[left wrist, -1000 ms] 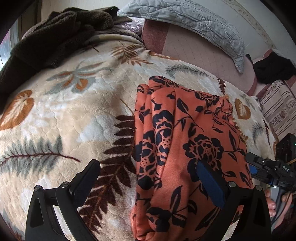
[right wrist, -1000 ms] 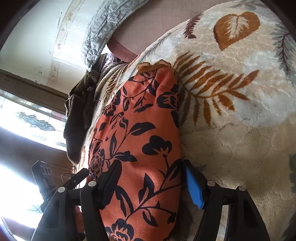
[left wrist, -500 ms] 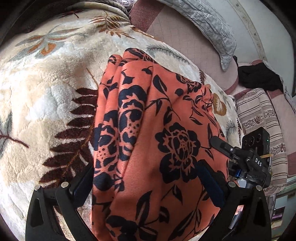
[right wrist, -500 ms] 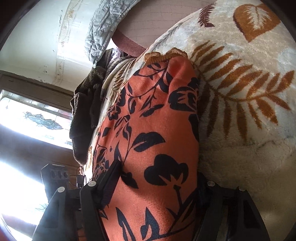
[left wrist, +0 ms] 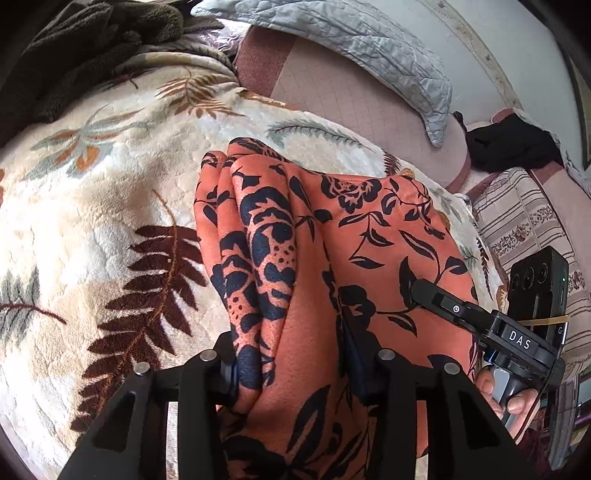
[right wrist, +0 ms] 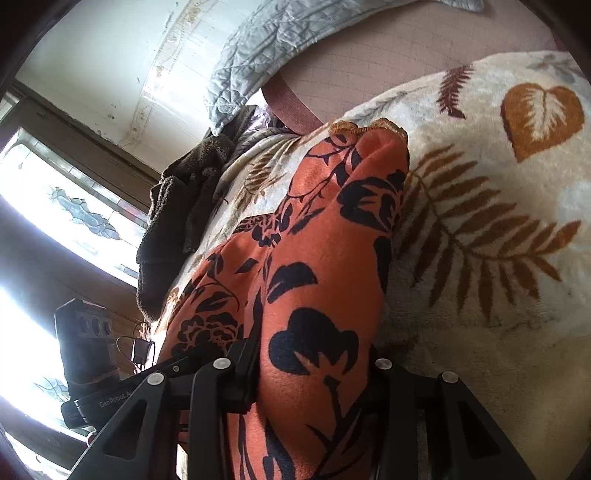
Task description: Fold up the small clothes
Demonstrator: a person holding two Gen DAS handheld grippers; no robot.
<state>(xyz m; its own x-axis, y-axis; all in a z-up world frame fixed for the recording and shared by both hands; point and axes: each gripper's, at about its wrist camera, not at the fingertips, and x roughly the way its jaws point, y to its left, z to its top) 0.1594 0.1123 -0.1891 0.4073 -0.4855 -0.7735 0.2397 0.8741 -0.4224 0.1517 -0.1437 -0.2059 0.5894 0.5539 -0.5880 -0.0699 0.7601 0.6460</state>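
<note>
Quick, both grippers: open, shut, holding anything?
Left gripper: shut on the orange garment.
Right gripper: shut on the same garment.

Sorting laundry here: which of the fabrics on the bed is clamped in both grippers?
The orange garment with black flowers; the dark brown fleece lies untouched far off.

The orange floral garment (left wrist: 369, 236) is soft matt cloth with a fine nap. Beneath it, the leaf-print blanket (left wrist: 92, 221) looks plush and fuzzy. Beyond the garment, the grey pillow (left wrist: 354, 33) is quilted, crinkled fabric. Each tool (left wrist: 291, 365) is matt black plastic.
</note>
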